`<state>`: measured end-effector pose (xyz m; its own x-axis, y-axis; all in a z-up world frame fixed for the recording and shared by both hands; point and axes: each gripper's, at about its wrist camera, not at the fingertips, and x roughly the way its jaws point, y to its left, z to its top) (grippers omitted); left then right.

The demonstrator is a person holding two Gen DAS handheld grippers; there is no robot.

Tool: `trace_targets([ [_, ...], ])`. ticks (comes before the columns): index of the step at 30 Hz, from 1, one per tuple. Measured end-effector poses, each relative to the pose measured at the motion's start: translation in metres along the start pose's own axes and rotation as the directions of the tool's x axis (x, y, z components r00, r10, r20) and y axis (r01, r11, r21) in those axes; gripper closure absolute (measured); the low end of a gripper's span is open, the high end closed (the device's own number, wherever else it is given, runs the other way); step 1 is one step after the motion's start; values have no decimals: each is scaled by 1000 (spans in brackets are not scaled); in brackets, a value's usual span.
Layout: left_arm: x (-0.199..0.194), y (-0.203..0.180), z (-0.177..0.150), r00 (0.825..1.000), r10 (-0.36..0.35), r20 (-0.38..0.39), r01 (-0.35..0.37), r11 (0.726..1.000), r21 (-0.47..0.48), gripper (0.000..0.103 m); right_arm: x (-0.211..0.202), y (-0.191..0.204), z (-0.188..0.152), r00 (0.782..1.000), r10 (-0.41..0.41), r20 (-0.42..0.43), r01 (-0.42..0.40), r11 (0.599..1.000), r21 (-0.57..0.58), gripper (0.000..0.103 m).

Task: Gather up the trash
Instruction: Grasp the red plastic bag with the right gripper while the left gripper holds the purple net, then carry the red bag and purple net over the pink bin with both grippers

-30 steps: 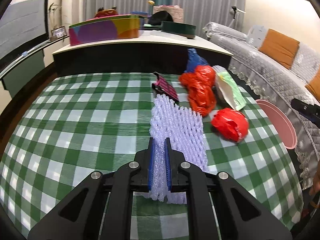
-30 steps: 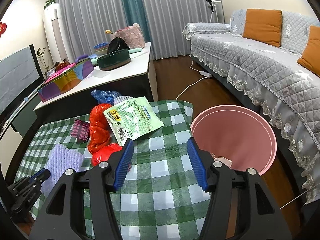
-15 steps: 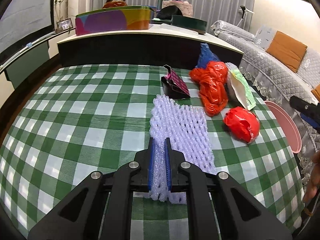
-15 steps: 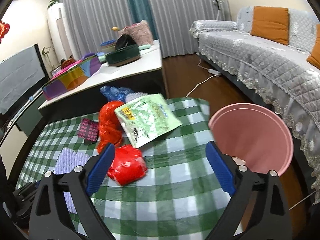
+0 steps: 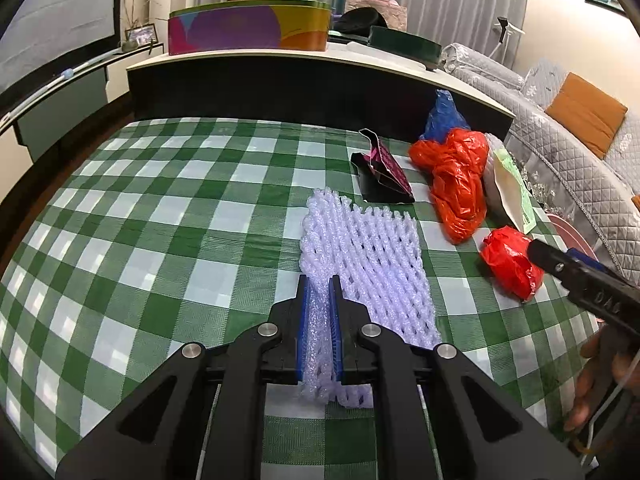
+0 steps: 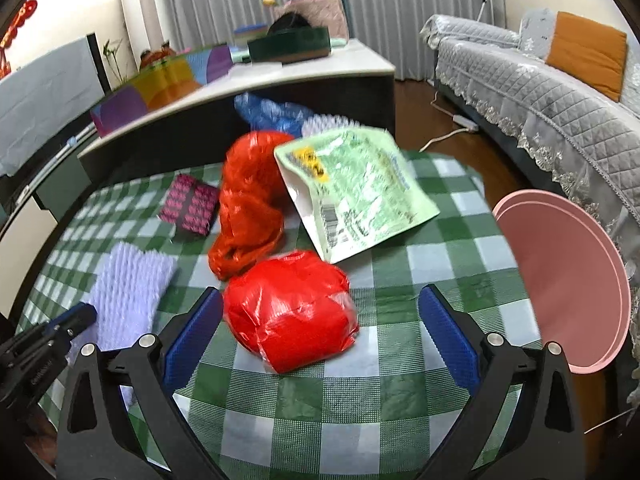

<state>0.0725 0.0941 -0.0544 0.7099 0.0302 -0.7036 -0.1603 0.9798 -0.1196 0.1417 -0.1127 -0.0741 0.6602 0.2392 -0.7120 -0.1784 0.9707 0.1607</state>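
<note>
Left wrist view: left gripper (image 5: 319,320) clamped on near edge of white foam net (image 5: 368,264), blue fingers (image 5: 303,328) pressed against bunched foam; rest of net spread flat on green-checked tabletop (image 5: 160,240). Beyond net, dark patterned wrapper (image 5: 382,178) lying open. To its right, crumpled orange plastic bag (image 5: 456,184), with blue plastic bag (image 5: 444,114) behind it against dark edge of low cabinet (image 5: 280,88). Green and white pouch (image 5: 510,192) leaned against orange bag's right side. Balled red bag (image 5: 510,264) nearer, at right of net but apart from it; tip of other tool seen just beside it, with part of a hand (image 5: 596,384) at frame edge.

Right wrist view, slightly blurred: right gripper (image 6: 320,330) with fingers (image 6: 194,332) spread wide and opening; balled red bag (image 6: 290,312) between them, close to left finger, not pressed by either pad. Green and white pouch (image 6: 356,196) just behind it, overlapping orange plastic bag (image 6: 250,200). Pink bin (image 6: 568,280) off right edge of tabletop (image 6: 400,360), beside grey sofa (image 6: 540,92). Foam net (image 6: 128,284) at left, held by the other tool.
</note>
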Motion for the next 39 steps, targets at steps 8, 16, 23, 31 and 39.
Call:
trace_targets([
  [8, 4, -7, 2, 1000, -7, -7, 7, 1000, 17, 93, 14, 5, -2, 997, 30, -69, -31, 999, -16, 6],
  [16, 2, -9, 2, 1000, -5, -4, 5, 1000, 26, 93, 6, 9, -1, 998, 23, -55, -26, 998, -50, 30],
  [23, -9, -13, 5, 1000, -12, 18, 11, 999, 43, 93, -19, 9, 2, 999, 35, 1, -35, 998, -56, 31],
  [31, -30, -21, 8, 998, -32, 58, 28, 997, 72, 93, -53, -2, 6, 998, 9, 67, -6, 999, -41, 31],
  [39, -45, -33, 8, 994, -64, 85, 56, 993, 101, 93, -86, -27, 8, 989, -56, 138, 56, 998, 0, 31],
])
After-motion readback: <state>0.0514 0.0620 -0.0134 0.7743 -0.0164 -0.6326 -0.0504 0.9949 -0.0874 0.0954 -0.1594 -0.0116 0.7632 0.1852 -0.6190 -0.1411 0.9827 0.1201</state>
